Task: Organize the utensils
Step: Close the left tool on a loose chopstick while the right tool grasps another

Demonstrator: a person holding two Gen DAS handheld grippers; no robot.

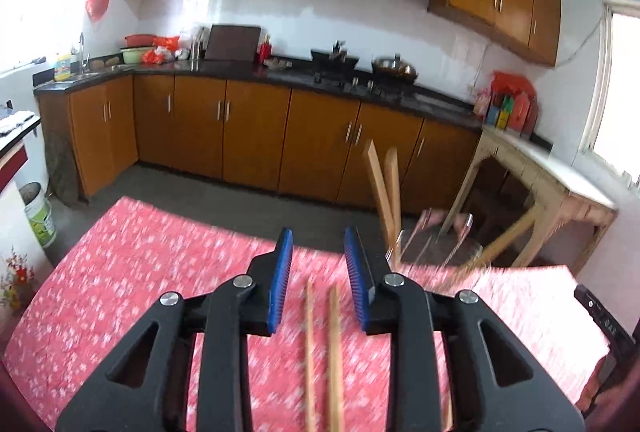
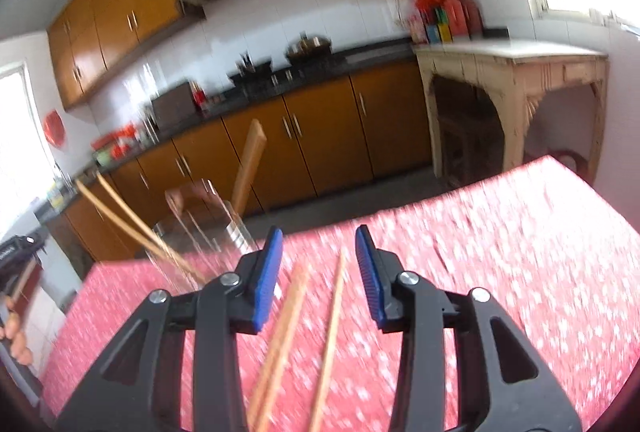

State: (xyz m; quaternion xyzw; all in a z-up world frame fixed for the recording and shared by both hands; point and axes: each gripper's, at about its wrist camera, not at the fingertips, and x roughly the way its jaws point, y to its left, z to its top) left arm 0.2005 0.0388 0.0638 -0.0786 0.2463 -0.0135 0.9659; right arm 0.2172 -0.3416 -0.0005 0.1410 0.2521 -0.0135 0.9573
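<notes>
Left gripper (image 1: 318, 248) and right gripper (image 2: 319, 246) fingers apart, unloaded; chopsticks (image 1: 322, 344) on worktop (image 1: 140, 272) below; glass (image 1: 436, 248) beyond.

Tabletop (image 1: 140, 252) under red, white-flecked cloth. Loose wooden chopsticks (image 1: 324, 352) lying at six o'clock; clear glass holder (image 1: 436, 248) standing at its far edge, two o'clock.

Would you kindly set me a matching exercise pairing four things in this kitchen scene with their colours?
Things:
1. floral tablecloth
2. ribbed pads on the left gripper
3. long kitchen countertop
4. lower wooden cabinet doors

Colours:
A. black
B. orange-brown
C. red and white
D. blue

Pairs: 1-C, 2-D, 3-A, 4-B
</notes>
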